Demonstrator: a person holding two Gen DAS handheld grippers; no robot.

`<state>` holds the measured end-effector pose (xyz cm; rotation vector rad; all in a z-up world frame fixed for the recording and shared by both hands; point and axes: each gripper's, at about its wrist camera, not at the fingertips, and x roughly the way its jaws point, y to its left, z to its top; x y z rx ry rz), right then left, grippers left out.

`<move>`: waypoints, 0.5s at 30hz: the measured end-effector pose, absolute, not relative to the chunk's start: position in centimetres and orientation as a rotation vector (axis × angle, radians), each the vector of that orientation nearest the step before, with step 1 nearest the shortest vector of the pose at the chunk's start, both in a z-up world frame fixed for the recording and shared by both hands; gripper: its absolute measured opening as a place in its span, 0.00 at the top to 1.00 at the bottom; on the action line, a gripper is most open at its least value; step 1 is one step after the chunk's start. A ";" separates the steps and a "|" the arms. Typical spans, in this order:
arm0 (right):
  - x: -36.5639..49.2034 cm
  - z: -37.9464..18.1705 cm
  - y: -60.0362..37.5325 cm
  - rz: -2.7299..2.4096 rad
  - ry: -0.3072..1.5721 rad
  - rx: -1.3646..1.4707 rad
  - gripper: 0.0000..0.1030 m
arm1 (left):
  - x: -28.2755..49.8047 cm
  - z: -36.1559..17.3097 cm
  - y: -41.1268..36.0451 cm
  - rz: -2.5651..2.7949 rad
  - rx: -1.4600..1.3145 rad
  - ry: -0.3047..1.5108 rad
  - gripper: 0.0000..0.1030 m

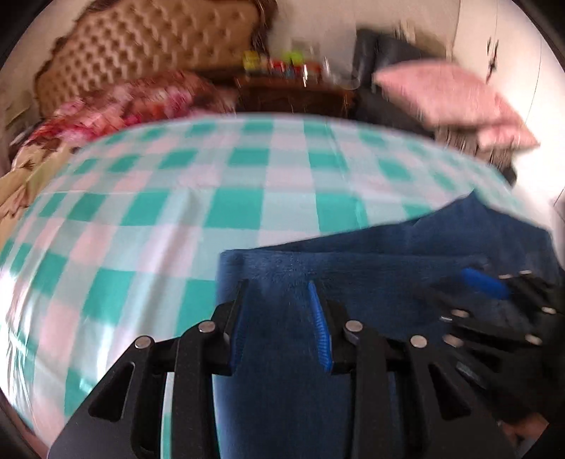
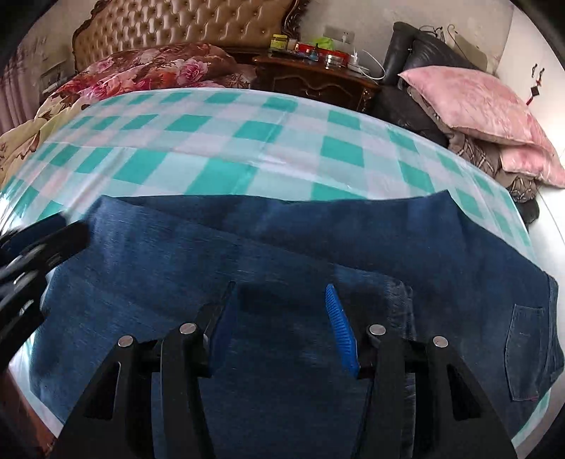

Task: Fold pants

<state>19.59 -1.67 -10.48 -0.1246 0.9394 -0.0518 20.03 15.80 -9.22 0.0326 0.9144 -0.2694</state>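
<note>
Dark blue denim pants lie folded lengthwise across the near part of a bed with a green and white checked sheet; a back pocket shows at the right end. My right gripper is open just above the denim, holding nothing. My left gripper is open over the left end of the pants, which hangs over the near edge. The right gripper also shows in the left wrist view, and the left gripper at the left edge of the right wrist view.
A tufted headboard and a floral quilt are at the back left. A dark wooden nightstand with small items stands behind the bed. Pink pillows lie on a black chair at the right.
</note>
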 end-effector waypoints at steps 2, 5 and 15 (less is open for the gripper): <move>19.4 -10.5 -2.1 -0.044 0.942 -0.116 0.51 | 21.9 -10.6 15.9 -0.246 0.045 0.947 0.67; 19.3 -10.7 -2.8 -0.036 0.943 -0.099 0.50 | 22.4 -10.2 16.9 -0.194 0.050 0.928 0.73; 18.9 -10.8 -3.2 -0.014 0.936 -0.098 0.48 | 12.3 -11.0 24.5 -0.206 -0.303 0.945 0.72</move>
